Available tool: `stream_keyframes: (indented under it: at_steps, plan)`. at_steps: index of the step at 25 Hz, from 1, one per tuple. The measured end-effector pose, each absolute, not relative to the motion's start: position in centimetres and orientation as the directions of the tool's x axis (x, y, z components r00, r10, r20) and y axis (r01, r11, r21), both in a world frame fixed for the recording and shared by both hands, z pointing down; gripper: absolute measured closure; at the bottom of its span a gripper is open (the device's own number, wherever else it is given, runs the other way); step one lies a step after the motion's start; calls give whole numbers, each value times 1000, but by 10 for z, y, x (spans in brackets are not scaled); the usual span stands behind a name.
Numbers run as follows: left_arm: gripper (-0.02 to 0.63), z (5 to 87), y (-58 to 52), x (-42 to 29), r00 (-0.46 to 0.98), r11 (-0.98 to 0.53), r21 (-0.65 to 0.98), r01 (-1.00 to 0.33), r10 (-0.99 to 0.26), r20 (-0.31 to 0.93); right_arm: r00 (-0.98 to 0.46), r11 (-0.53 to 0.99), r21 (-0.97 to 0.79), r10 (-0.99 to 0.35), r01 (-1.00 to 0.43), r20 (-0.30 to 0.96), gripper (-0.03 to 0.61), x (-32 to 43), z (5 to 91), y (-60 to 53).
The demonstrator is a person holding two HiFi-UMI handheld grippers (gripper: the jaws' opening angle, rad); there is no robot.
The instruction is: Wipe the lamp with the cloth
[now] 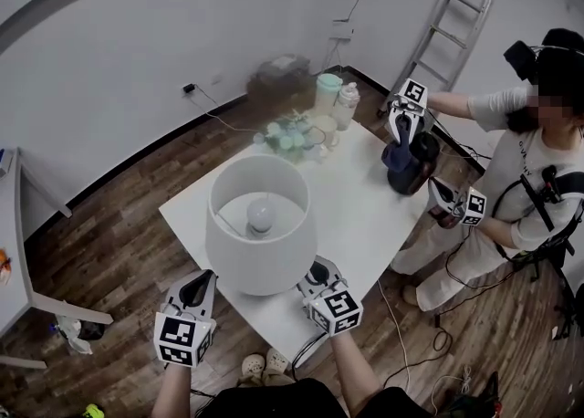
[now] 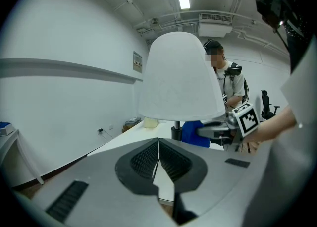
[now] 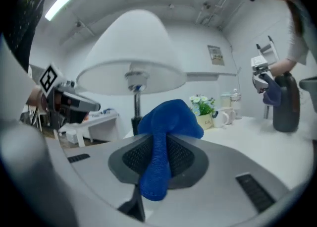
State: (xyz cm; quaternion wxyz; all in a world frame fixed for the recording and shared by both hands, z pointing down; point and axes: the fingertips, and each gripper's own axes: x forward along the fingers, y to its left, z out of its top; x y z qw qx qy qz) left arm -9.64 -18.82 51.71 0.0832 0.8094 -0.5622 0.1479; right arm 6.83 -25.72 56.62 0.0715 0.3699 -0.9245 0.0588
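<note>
A lamp with a white shade (image 1: pixel 260 224) and a bare bulb (image 1: pixel 262 215) stands at the near end of the white table (image 1: pixel 365 215). My right gripper (image 1: pixel 317 272) is low at the shade's right side, shut on a blue cloth (image 3: pixel 163 122) that bulges out in front of the jaws, just short of the lamp's dark stem (image 3: pixel 136 107). The left gripper (image 1: pixel 203 283) hangs off the table's near-left edge below the shade, shut, with nothing between its pads (image 2: pixel 146 159). In the left gripper view the shade (image 2: pixel 181 77) rises ahead, with the cloth (image 2: pixel 192 133) beside the lamp's base.
A second person (image 1: pixel 529 161) stands at the table's right side, working two grippers on a dark jug (image 1: pixel 411 165). A flower pot (image 1: pixel 292 136), a jar (image 1: pixel 328 92) and a bottle (image 1: pixel 345 104) crowd the far corner. A ladder (image 1: pixel 456 5) leans on the wall. Cables trail over the wooden floor.
</note>
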Motion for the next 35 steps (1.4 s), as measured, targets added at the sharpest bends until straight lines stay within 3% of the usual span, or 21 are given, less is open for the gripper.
stream_keyframes:
  at_steps: [4,7,10,15,18,23,35]
  plan:
    - [603,515,-191,-98,317,-352,-44,-935,-885,340,-792,791,-59,-604,-610,88,503,83,534,-289]
    - [603,517,-193,-100,306,-342,-45,-939,-886,348,-922,914,-125,-379,-387,82,503,68,526,-301]
    - [603,520,-193,-103,295,-333,-46,-942,-885,360,-991,956,-268,-134,-123,-23,503,50,523,-299]
    - [602,524,-199,-106,277,-312,-36,-949,-886,373,-991,942,-320,71,103,-110,503,25,525,-289]
    - [603,523,-203,-105,280,-302,-3,-953,-889,363,-997,949,-306,77,78,-15,503,18,545,-291]
    - [602,522,-206,-102,288,-307,1,-952,-891,350,-964,972,-233,46,-18,263,503,14,598,-290]
    - [603,526,-202,-98,286,-306,0,-952,-890,354,-966,956,-274,-34,-106,255,503,22,615,-296]
